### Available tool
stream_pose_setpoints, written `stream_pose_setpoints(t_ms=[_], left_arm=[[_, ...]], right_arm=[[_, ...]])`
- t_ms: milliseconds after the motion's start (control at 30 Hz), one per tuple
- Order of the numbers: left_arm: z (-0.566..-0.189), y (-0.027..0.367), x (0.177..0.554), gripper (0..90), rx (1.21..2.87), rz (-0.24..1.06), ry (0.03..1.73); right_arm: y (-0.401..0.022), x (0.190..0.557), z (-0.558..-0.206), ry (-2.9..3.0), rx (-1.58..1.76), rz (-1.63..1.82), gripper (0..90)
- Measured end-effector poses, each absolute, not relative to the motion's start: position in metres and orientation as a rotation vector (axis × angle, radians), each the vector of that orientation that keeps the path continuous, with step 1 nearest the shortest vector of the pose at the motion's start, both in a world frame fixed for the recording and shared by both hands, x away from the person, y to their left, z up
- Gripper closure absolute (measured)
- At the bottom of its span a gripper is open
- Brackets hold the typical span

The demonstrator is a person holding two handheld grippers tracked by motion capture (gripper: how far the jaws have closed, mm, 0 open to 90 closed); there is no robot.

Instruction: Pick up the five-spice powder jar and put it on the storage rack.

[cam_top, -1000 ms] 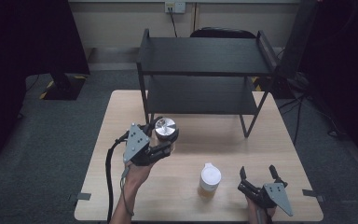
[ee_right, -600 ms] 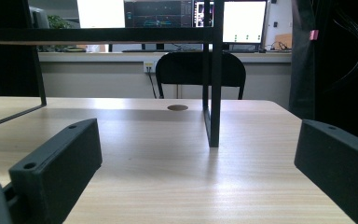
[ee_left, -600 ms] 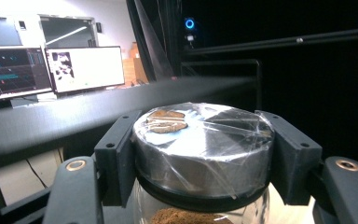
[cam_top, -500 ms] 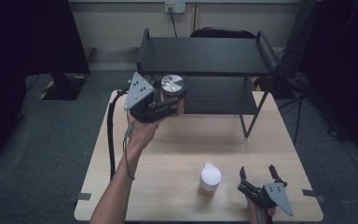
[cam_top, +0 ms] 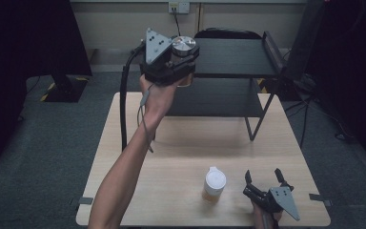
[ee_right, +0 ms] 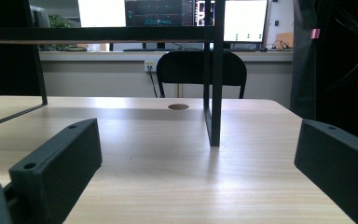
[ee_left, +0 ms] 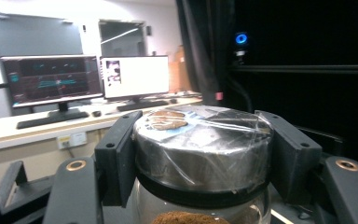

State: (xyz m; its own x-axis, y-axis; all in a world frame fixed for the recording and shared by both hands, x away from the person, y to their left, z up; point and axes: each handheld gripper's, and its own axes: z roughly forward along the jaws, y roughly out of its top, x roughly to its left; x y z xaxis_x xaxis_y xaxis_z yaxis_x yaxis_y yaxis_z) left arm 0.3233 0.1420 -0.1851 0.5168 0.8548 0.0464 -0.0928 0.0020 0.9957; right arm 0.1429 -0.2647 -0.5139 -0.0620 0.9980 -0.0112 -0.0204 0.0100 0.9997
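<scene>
The left gripper is clamped on a glass jar by its silver lid, held beside the black shelf rack. A white-lidded cup stands just left of the right gripper, whose jaws are apart, low over the surface.

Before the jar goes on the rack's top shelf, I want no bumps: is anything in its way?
Nothing visible: the jar sits clamped in the left hand-held gripper at the top shelf, whose surface looks bare.

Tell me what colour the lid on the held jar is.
Silver metal lid, best seen in the left gripper view.
</scene>
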Motion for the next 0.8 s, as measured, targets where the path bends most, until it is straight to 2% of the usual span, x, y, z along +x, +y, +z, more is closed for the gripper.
stream_pose_setpoints(t_ms=[200,400,800], left_arm=[[-0.184,0.115,0.355,35.2,1.355,0.919,0.804],[-0.186,0.107,0.377,35.2,1.333,0.895,0.860],[-0.193,0.096,0.386,35.1,1.328,0.907,0.881]], right_arm=[[-0.265,0.143,-0.514,1.244,1.155,1.255,0.0],[-0.265,0.143,-0.514,1.243,1.157,1.258,0.0],[-0.265,0.143,-0.514,1.242,1.156,1.258,0.0]])
